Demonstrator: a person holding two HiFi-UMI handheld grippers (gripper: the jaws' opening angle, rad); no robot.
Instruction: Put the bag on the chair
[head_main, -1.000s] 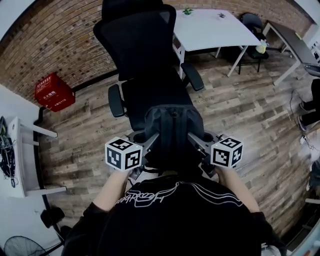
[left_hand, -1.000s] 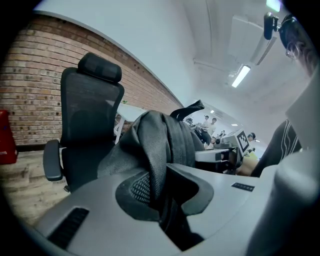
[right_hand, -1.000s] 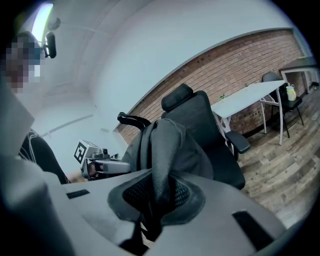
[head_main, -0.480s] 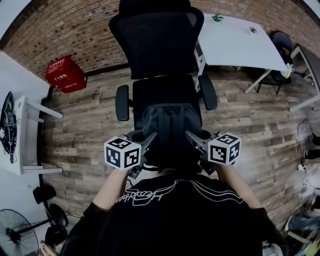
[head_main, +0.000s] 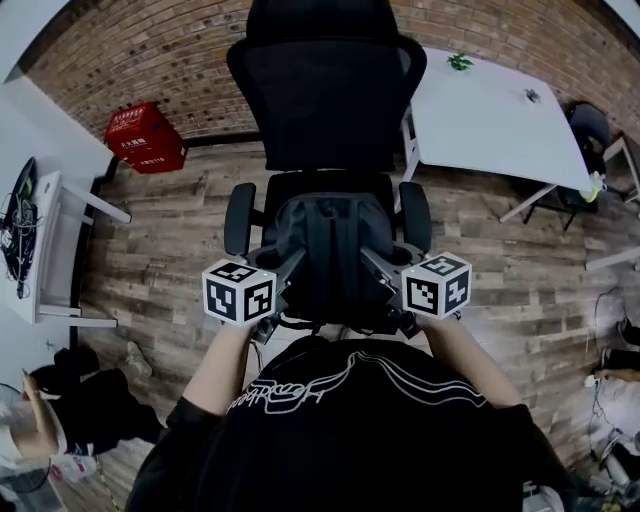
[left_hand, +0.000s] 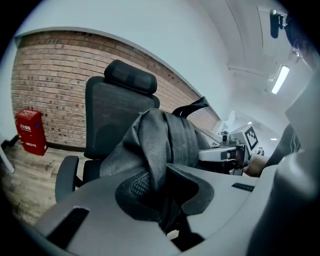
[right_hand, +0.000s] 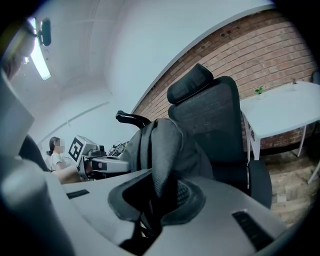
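Note:
A dark grey backpack (head_main: 333, 250) hangs between my two grippers, in front of and over the seat edge of a black office chair (head_main: 325, 100). My left gripper (head_main: 285, 282) is shut on the bag's left strap fabric (left_hand: 150, 150); my right gripper (head_main: 380, 282) is shut on the right side fabric (right_hand: 165, 150). In the left gripper view the bag (left_hand: 160, 145) fills the middle, with the chair's mesh back and headrest (left_hand: 127, 77) behind it. The right gripper view shows the bag (right_hand: 167, 145) before the chair back (right_hand: 215, 115).
A white table (head_main: 490, 120) stands right of the chair, a red crate (head_main: 145, 137) by the brick wall at the left. A white desk (head_main: 40, 240) lies at the far left. The chair armrests (head_main: 238, 215) flank the seat. A person sits far off (right_hand: 56, 152).
The view has closed in on the chair: the bag and both grippers have moved forward over the seat's front. Both grips are unchanged.

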